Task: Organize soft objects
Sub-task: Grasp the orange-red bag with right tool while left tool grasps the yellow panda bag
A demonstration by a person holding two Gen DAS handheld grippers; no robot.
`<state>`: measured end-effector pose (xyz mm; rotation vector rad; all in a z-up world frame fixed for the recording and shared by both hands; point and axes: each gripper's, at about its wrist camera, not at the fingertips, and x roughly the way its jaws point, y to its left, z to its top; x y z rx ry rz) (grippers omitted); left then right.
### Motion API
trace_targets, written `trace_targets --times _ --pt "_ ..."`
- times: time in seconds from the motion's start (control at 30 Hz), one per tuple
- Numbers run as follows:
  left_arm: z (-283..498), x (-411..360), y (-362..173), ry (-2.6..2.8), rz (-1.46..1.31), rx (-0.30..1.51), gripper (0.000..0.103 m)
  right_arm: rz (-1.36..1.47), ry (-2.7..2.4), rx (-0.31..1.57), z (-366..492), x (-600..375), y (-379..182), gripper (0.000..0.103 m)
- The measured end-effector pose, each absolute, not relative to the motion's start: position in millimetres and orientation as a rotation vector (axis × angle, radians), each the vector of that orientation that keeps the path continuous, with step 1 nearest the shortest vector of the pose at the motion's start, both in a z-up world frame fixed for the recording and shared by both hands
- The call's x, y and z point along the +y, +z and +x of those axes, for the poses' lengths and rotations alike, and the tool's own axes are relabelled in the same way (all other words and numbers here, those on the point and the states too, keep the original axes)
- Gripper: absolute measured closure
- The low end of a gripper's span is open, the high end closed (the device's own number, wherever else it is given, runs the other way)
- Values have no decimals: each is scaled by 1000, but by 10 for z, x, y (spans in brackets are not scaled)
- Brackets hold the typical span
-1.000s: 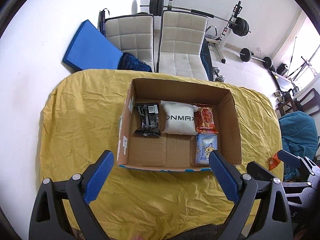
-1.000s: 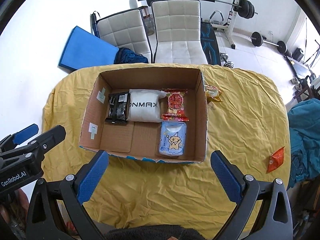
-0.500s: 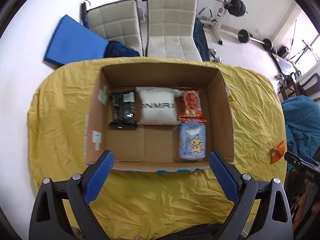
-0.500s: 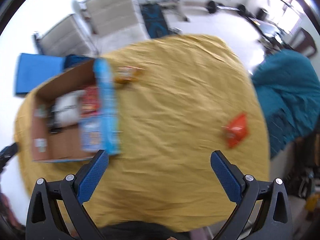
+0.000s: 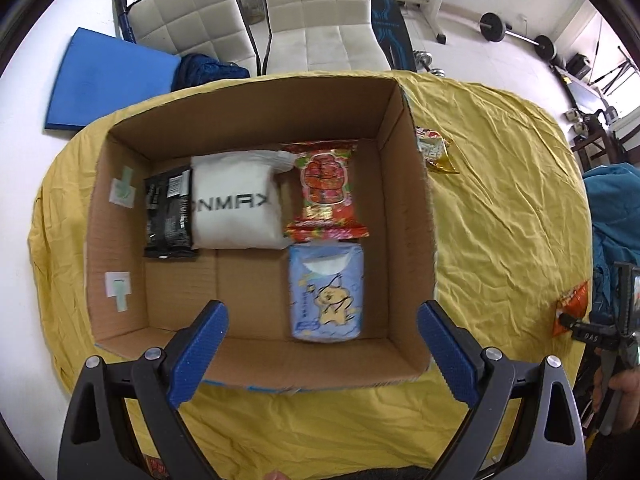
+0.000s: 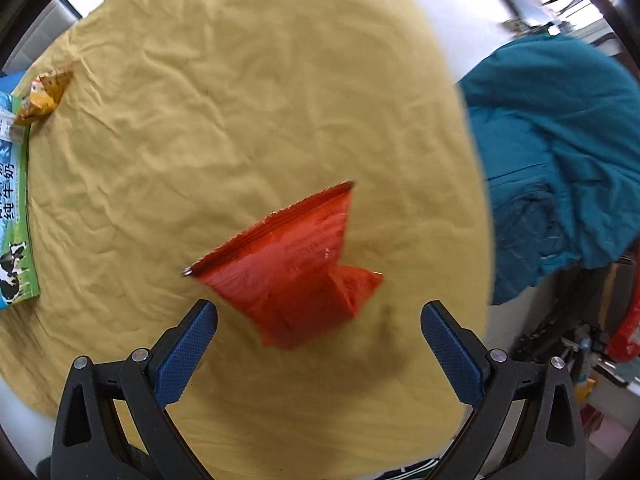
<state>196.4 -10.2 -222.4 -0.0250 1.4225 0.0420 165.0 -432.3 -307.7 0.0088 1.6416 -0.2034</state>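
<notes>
An open cardboard box [image 5: 420, 216] on the yellow cloth holds a black packet [image 5: 168, 212], a white pouch [image 5: 234, 204], a red snack bag [image 5: 326, 188] and a blue tissue pack [image 5: 326, 296]. My left gripper [image 5: 320, 352] is open and empty above the box's near wall. My right gripper [image 6: 318, 344] is open, just above an orange-red packet [image 6: 296, 264] lying on the cloth; the packet also shows in the left wrist view [image 5: 572, 308]. A gold snack packet [image 6: 44, 92] lies beside the box's right wall, also in the left wrist view [image 5: 434, 150].
The yellow cloth [image 6: 240, 100] covers the round table. A teal jacket [image 6: 560, 152] hangs off the table's right side. Two white chairs [image 5: 320, 16] and a blue mat [image 5: 108, 80] stand behind the table. The box's printed outer side [image 6: 12, 208] is at far left.
My right gripper swung right from the box and dropped toward the orange-red packet. My left gripper moved closer over the box.
</notes>
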Motion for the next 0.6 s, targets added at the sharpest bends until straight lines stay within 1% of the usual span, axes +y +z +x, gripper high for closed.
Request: trace_targets --times 0.03,0.1,0.17,0.27,0.43,0.5,0.6 --pt "2001 -154 -2235 40 -22 1426 6 26 -178 1661 1667 -4340 -3174 7" --pt "2105 -284 -2224 36 -6 1426 6 65 -140 1678 1692 -4375 -3315 34" --pt "2229 -426 -2192 19 7 1423 6 79 -151 1708 1715 -4408 -3432 41" --pt "2480 -673 -2116 -7 58 1404 6 119 -153 1711 1749 -4485 -3454 46" --pt "3138 -1077 -2152 -47 180 1437 6 156 -120 1708 1901 -4535 -3321 46" --pt "3404 -1255 -2280 -54 271 1472 6 146 -111 1686 2024 -4544 -3235 46" --pt "3806 -1502 -2641 -58 432 1545 6 134 -107 1660 2215 -4539 -3139 46"
